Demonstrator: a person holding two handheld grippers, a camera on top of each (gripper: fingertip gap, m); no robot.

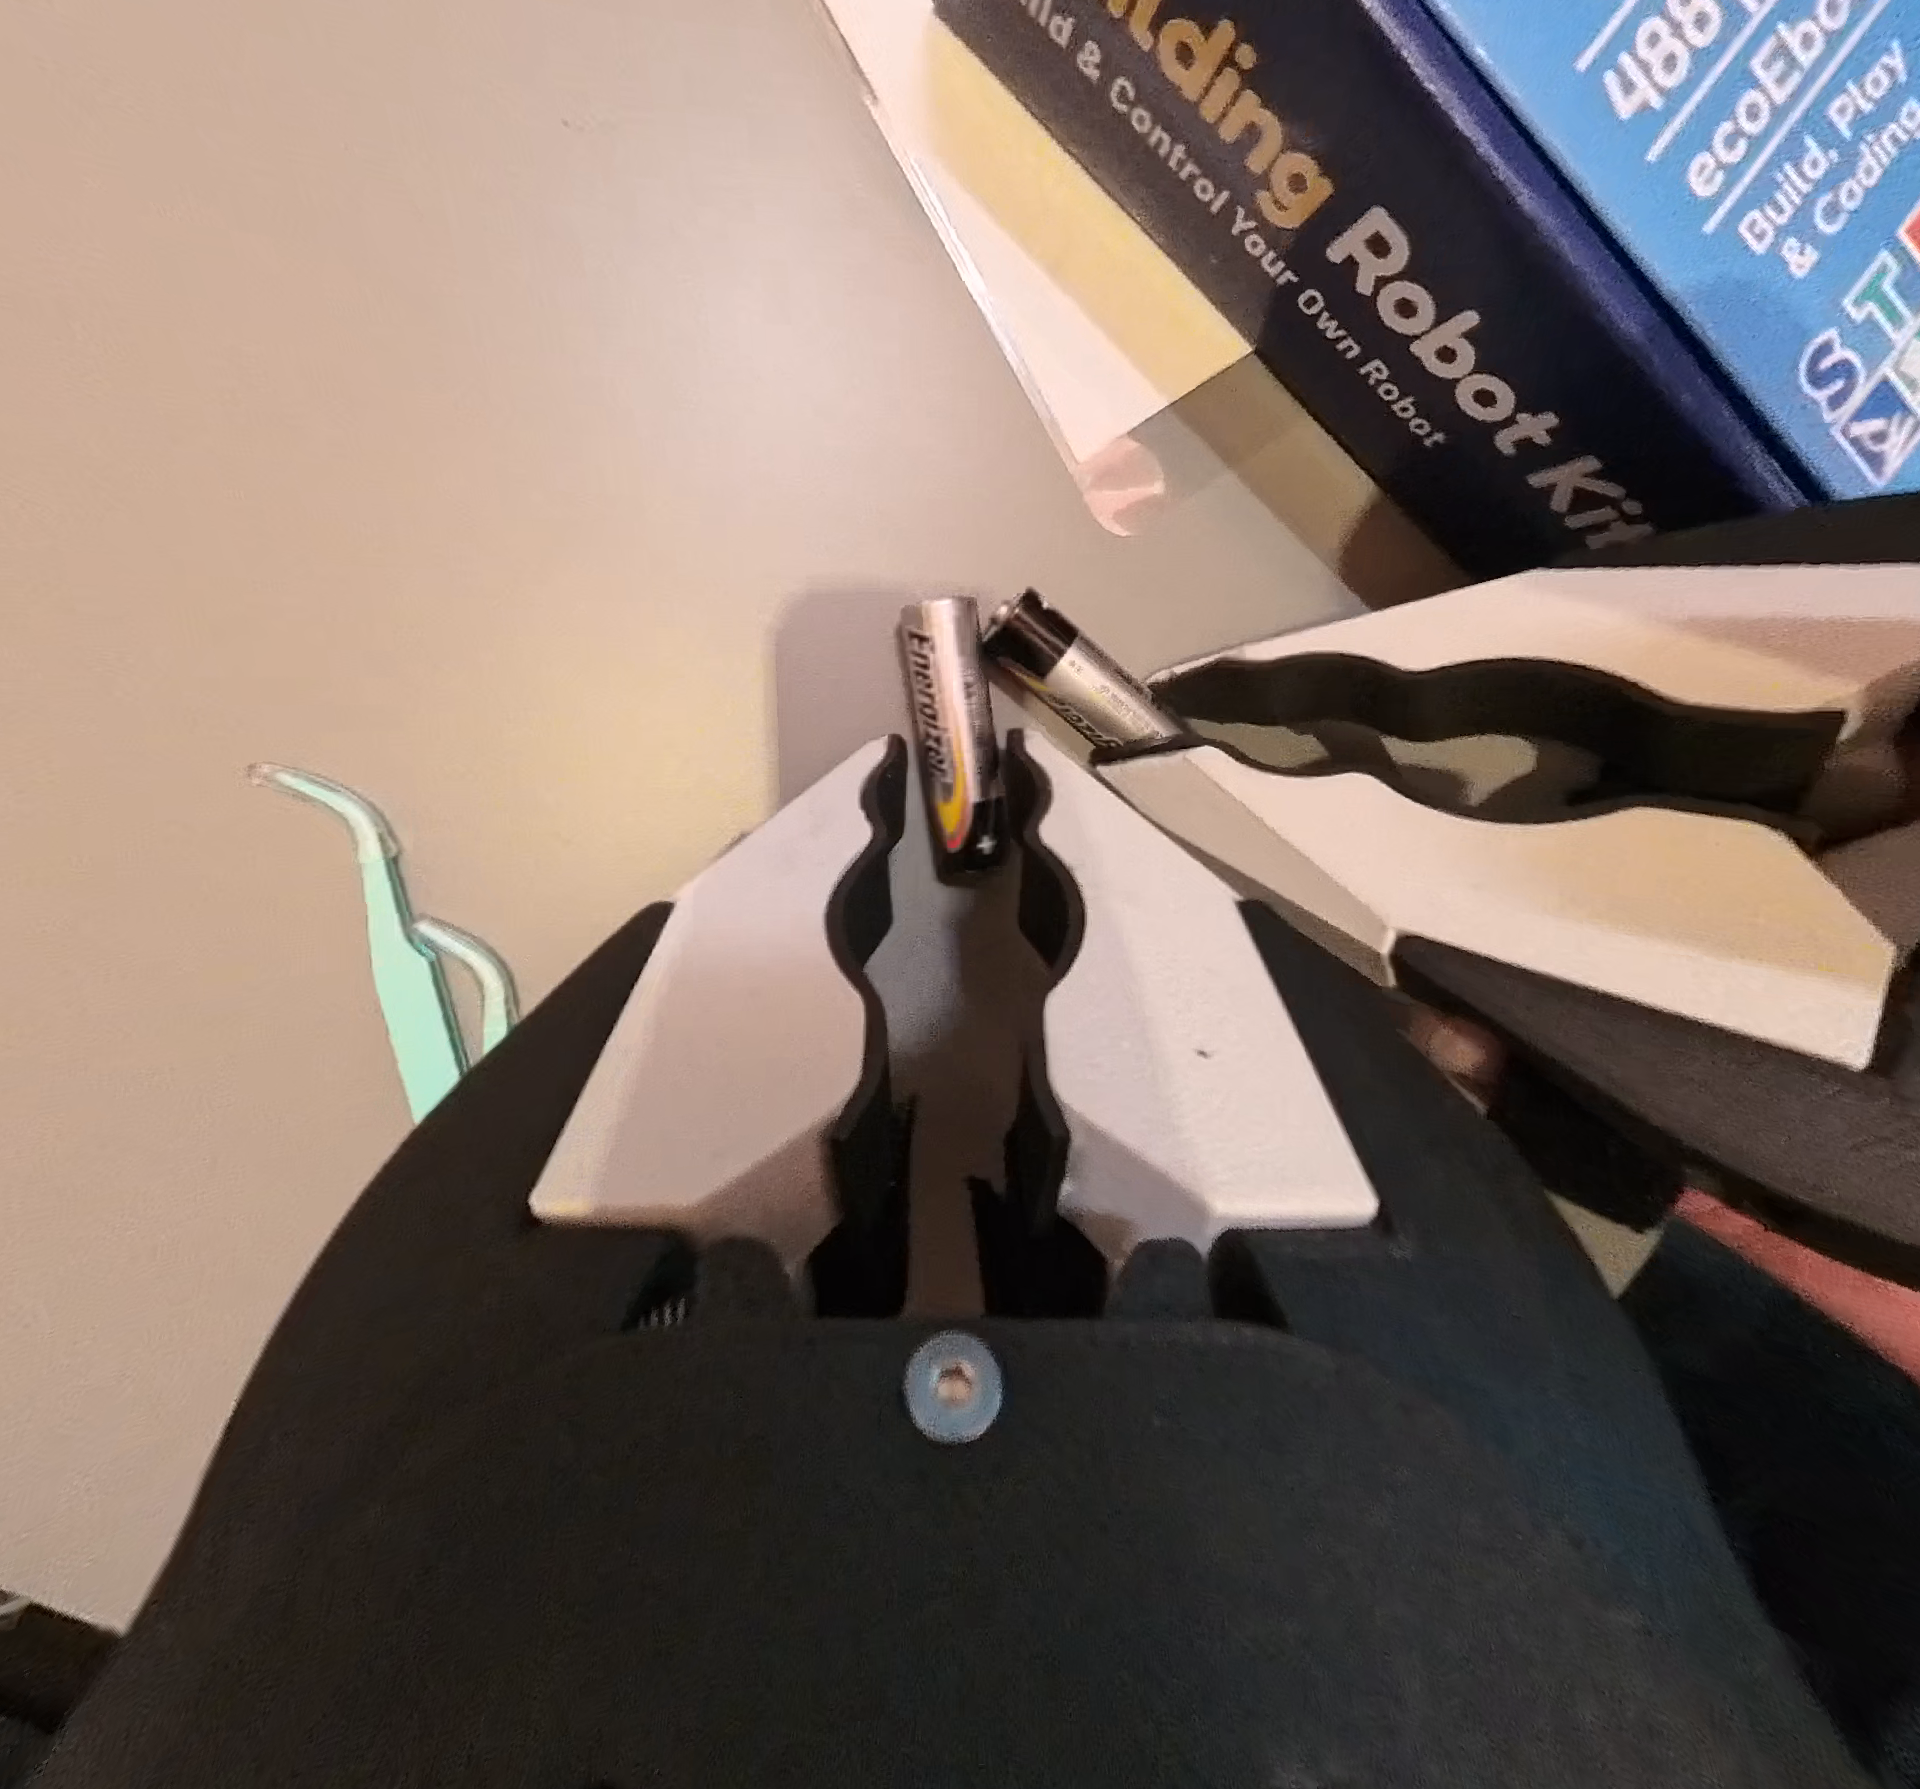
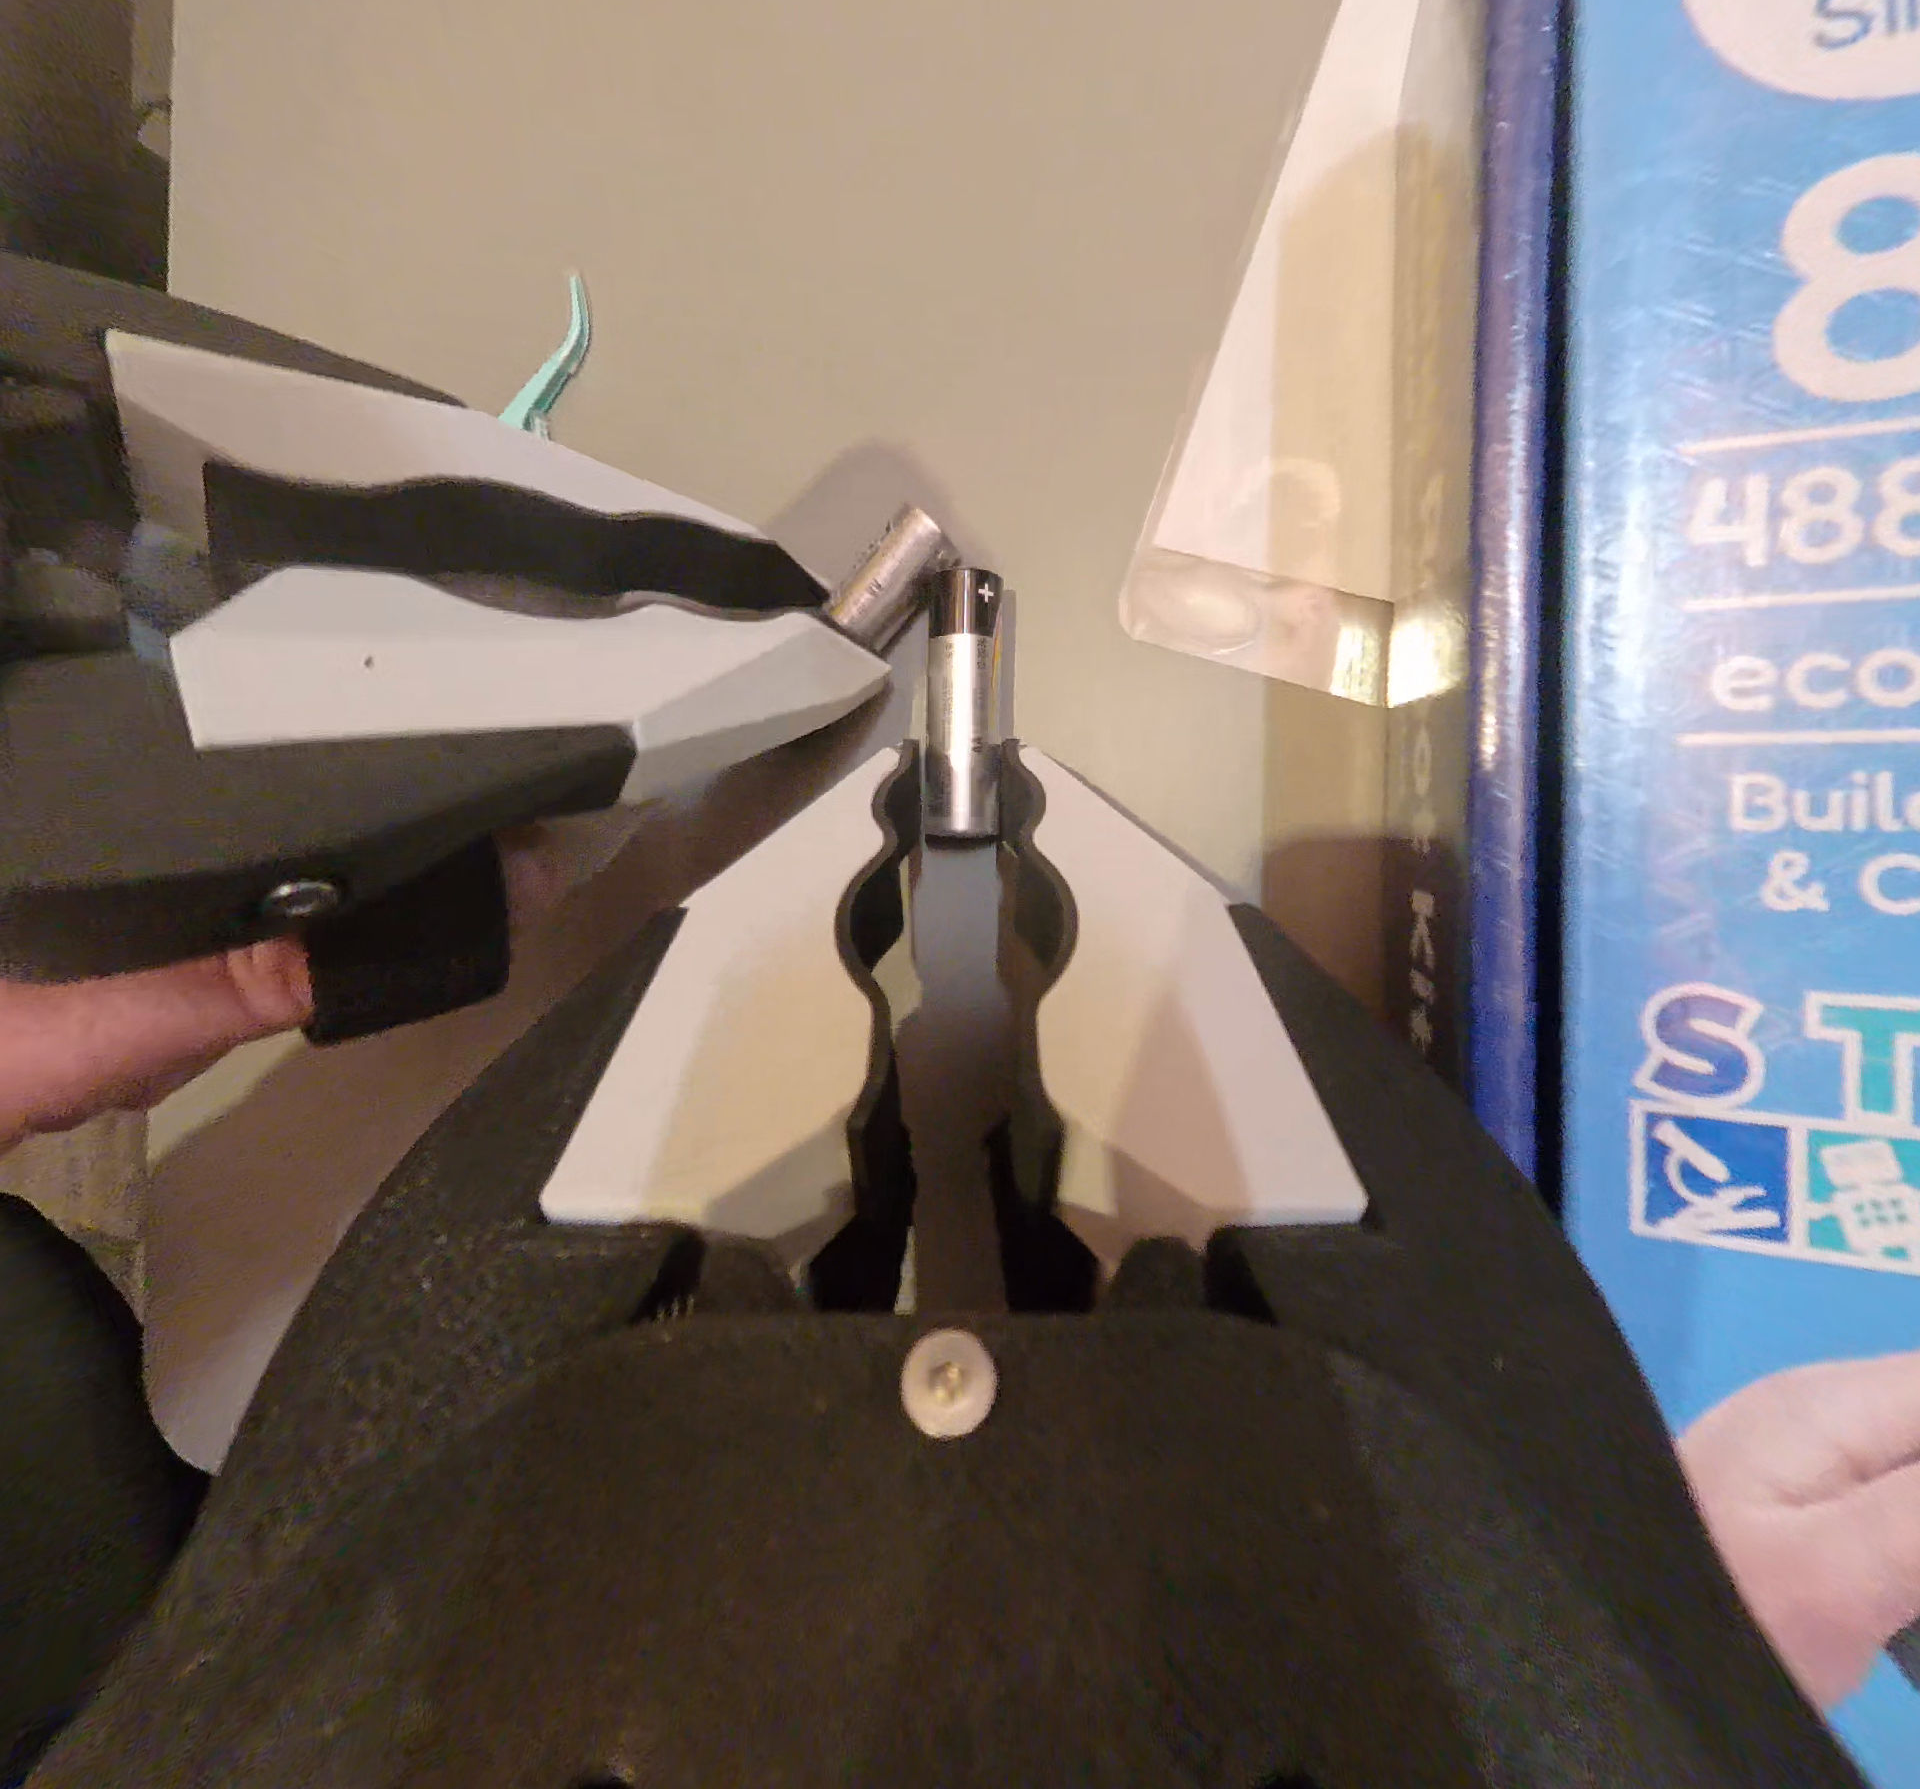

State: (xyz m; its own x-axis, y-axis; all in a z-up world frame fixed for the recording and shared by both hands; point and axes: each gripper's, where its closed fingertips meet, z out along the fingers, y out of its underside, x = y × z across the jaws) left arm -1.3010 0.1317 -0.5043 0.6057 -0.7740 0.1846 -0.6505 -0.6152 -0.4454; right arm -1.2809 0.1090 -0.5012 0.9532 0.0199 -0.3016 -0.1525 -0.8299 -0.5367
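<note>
A: Left wrist view: the left gripper (image 1: 951,783) pinches a battery (image 1: 951,731) at its tips. At two o'clock the right gripper (image 1: 1153,700) grips a second battery (image 1: 1081,674), the two cells' far ends touching. Mint tweezers (image 1: 416,950) lie at nine o'clock on the beige table (image 1: 416,337).

B: Right wrist view: the right gripper (image 2: 961,783) clamps the second battery (image 2: 961,700) low down; the left gripper (image 2: 842,617) enters from ten o'clock with the battery (image 2: 894,576). A blue box (image 2: 1714,700) stands at three o'clock.

A: Risk?

B: Shallow tip grips; pressing the cells together could lever one loose, I'd judge.
</note>
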